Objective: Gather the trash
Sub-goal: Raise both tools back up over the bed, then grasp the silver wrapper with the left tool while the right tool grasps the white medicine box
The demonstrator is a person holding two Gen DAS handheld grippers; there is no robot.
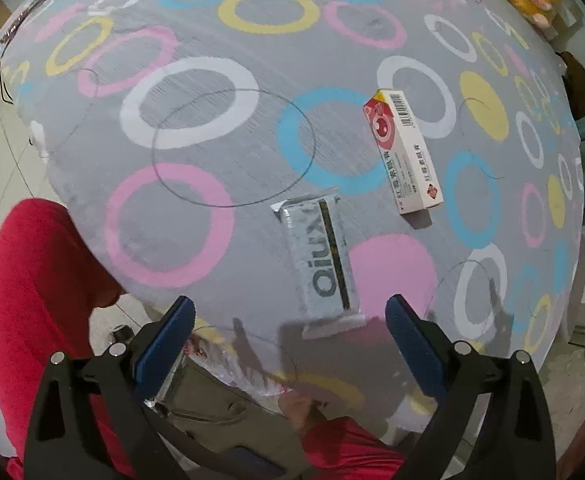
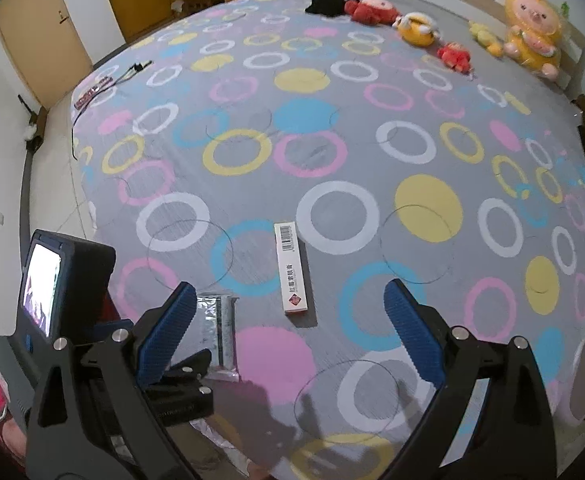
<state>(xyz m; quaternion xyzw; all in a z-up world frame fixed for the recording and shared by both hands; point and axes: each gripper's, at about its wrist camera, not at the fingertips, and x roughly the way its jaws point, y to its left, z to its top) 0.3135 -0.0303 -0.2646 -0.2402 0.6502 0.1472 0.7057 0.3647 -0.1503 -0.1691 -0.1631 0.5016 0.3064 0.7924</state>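
Note:
A silver foil packet (image 1: 324,264) lies flat on the bed, just ahead of my left gripper (image 1: 290,320), which is open and empty above the bed's near edge. A white and red medicine box (image 1: 406,152) lies beyond it to the right. In the right wrist view the box (image 2: 294,270) lies ahead between the fingers, and the packet (image 2: 220,334) sits at the lower left, partly behind the left finger. My right gripper (image 2: 288,308) is open and empty, above the bed. The left gripper's body (image 2: 72,280) shows at the left.
The bed (image 2: 332,140) has a grey sheet with coloured rings. Plush toys (image 2: 532,36) line its far edge. A cable and small items (image 2: 104,84) lie at its far left corner. Wooden doors (image 2: 36,32) and cabinets stand behind. A transparent bag (image 1: 220,372) hangs below the near edge.

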